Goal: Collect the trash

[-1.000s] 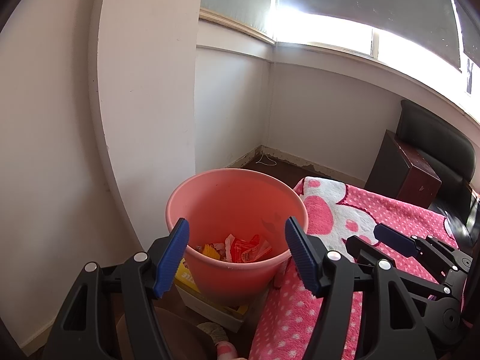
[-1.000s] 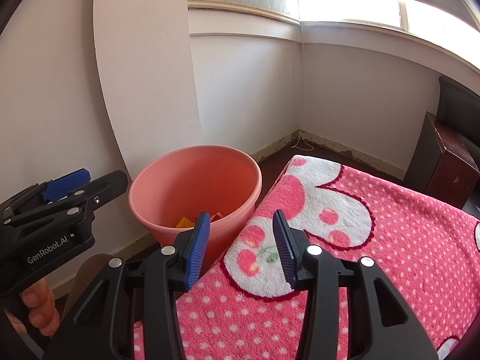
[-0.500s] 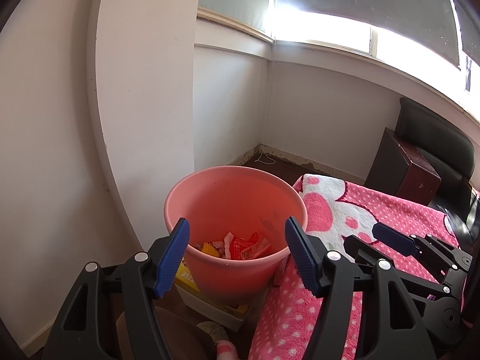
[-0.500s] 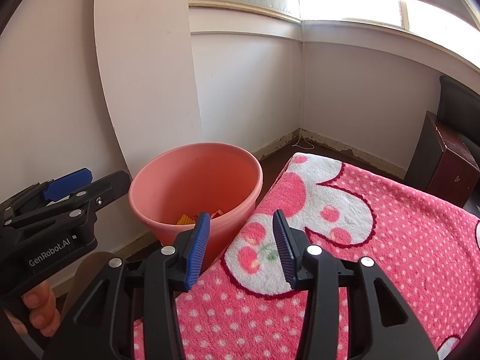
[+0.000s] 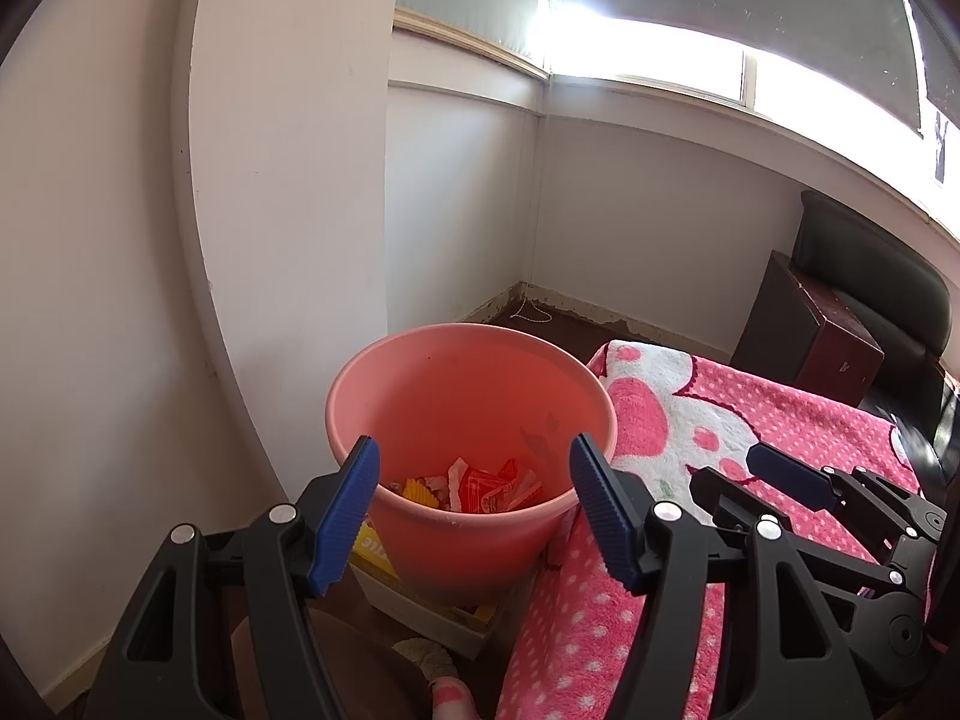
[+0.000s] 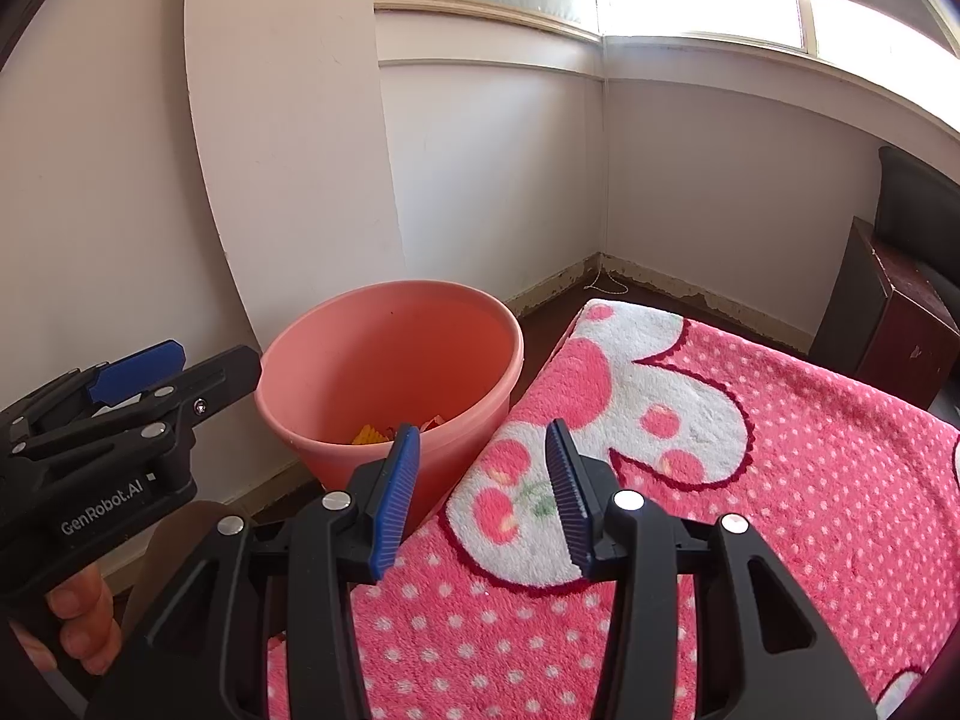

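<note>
Nothing has moved since the earlier frames: both grippers hang where they were, and the bucket and the blanket lie as before. The left gripper (image 5: 474,504) is held over the near rim of the pink bucket (image 5: 384,372), its blue-padded jaws spread wide with nothing between them. Down in the bucket lies the trash (image 5: 474,489), a small heap of red, white and yellow wrappers on the bottom. The bucket stands on a flat cardboard box (image 5: 432,612) on the floor, close to the white wall (image 5: 288,180) and touching the edge of the pink dotted blanket (image 6: 810,480). The right gripper (image 6: 483,489) hovers above that blanket, just beside the bucket, its jaws apart and empty. In the right wrist view, fingers of a hand (image 6: 78,618) wrap the handle of the left gripper at the lower left. A dark wooden cabinet (image 5: 804,330) stands beyond the blanket under the bright window (image 5: 660,54).
</note>
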`<state>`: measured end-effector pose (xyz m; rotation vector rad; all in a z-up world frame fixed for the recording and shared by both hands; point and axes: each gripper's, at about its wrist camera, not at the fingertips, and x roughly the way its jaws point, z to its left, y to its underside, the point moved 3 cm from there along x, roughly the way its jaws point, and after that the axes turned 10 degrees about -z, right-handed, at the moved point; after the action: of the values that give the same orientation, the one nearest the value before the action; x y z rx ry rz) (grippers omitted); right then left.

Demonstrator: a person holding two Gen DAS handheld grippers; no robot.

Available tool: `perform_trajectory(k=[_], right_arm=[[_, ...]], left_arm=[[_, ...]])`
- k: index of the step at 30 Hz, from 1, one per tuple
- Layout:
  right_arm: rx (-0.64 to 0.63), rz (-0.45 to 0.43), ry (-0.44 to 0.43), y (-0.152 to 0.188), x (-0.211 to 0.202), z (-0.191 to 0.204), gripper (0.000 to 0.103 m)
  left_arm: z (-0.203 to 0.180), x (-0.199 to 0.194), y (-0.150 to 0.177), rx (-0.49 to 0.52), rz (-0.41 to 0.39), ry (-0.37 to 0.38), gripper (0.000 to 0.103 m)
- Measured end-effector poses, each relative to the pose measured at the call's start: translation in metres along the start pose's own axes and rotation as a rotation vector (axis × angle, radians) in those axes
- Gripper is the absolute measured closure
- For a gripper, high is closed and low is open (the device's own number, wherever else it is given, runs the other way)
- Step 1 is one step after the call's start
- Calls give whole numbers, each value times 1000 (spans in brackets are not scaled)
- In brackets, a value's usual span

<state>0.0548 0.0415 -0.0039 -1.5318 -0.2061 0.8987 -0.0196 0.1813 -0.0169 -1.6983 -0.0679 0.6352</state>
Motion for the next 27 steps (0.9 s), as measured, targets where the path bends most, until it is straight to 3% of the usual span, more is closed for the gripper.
perform_trajectory(k=[27], right_arm=[[5,7,-2,2,1,-4,58]], left_arm=[[-3,6,1,19,14,6,38]])
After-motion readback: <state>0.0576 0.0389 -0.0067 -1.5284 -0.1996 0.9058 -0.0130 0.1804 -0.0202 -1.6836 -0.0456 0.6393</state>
